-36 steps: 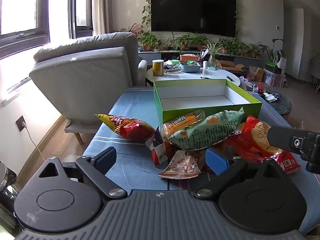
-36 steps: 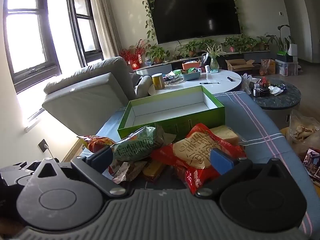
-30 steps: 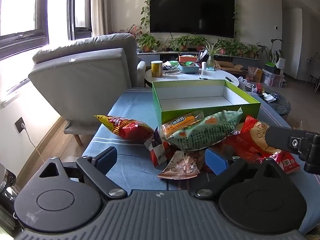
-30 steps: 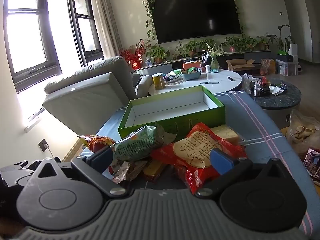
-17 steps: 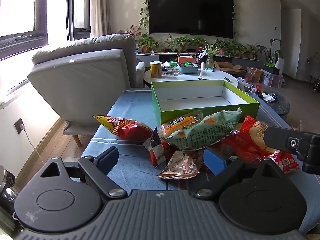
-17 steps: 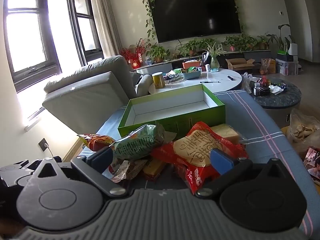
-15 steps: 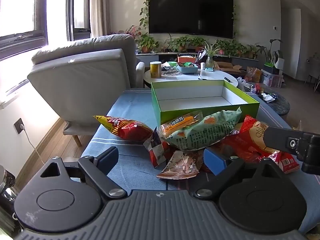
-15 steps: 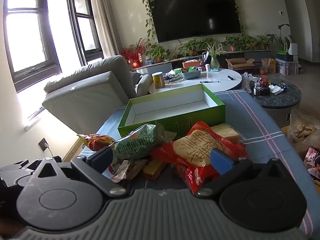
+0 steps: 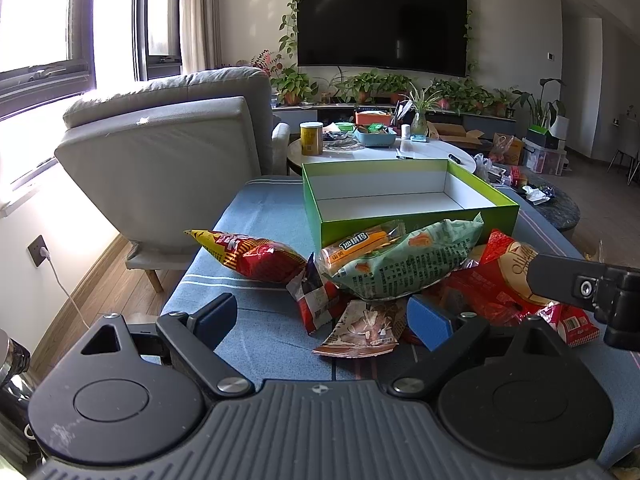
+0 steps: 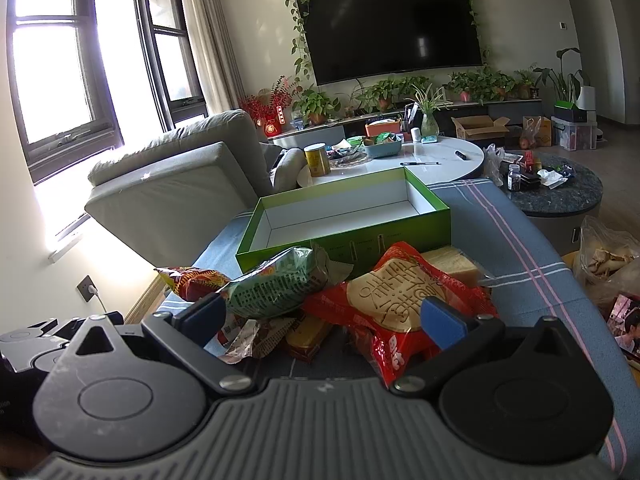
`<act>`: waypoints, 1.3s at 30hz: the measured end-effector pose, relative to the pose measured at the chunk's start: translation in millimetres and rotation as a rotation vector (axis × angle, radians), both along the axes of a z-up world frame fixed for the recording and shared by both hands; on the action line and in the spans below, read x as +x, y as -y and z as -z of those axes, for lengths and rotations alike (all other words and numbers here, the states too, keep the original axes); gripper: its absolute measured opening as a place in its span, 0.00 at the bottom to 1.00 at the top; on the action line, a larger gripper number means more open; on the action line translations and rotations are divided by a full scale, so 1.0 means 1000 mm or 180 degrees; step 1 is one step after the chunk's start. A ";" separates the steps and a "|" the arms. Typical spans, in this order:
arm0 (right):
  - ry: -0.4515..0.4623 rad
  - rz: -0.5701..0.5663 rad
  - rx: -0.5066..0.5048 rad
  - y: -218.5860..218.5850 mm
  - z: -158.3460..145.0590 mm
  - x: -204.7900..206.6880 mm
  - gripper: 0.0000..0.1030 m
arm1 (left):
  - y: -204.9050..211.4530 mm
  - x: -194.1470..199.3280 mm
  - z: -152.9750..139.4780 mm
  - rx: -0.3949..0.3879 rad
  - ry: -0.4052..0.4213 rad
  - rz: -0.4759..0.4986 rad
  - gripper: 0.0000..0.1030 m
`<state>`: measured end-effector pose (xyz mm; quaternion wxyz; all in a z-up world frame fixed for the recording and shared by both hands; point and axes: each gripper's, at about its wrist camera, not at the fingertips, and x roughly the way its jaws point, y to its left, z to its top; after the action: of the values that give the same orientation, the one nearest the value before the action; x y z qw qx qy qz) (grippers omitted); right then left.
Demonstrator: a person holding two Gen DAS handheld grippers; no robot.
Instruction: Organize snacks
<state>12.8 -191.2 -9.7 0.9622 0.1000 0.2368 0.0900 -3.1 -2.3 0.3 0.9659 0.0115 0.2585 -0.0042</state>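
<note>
Here, both grippers hover low over the near end of a blue cloth (image 9: 264, 216), facing a heap of snacks. The left gripper (image 9: 322, 320) has its 2 jaws spread wide with nothing between them; its blue pads frame a brown wrapper (image 9: 366, 332) lying flat at the front of the heap. The right gripper (image 10: 326, 314) is spread just as wide and holds nothing; in its own view its fingers bracket the heap, the left finger near the green bag (image 10: 276, 284) and the right finger in front of the red bag (image 10: 396, 300).

The snacks lie bunched together just in front of the box (image 9: 316, 208), a green one with a white inside, which sits open on the cloth with nothing in it. The green bag (image 9: 404, 264) rests on top of the heap, tilted, with an orange pack (image 9: 356, 246) against the box wall beside it. A red-and-yellow bag (image 9: 248, 256) lies to the left, a little apart from the box. The red bag (image 9: 500, 276) lies to the right, partly under the right gripper's arm as seen from the left wrist. A pale yellow pack (image 10: 452, 262) sits behind the red bag, near the box.

Beyond the cloth stand a grey armchair (image 9: 168, 160), a white table (image 10: 436, 156) and a TV (image 9: 382, 26) on the wall.
</note>
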 end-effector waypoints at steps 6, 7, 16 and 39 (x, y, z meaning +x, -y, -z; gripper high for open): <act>0.0000 0.0000 -0.0001 0.000 0.000 0.000 0.76 | 0.001 0.000 0.001 0.0004 -0.0001 0.0019 0.89; 0.0002 -0.0001 -0.0002 -0.001 0.000 0.000 0.76 | 0.001 0.000 0.001 0.0004 -0.0002 0.0019 0.89; 0.0003 -0.0002 -0.0001 0.000 -0.003 -0.001 0.76 | 0.001 0.000 0.001 0.0002 -0.0002 0.0018 0.89; 0.0010 -0.0006 -0.0007 -0.003 0.002 0.000 0.76 | 0.000 -0.001 0.002 0.0003 -0.0015 0.0029 0.89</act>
<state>12.8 -188.1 -11.9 0.9626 0.0986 0.2356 0.0907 -4.1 -2.5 -2.0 0.9653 0.0131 0.2607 -0.0085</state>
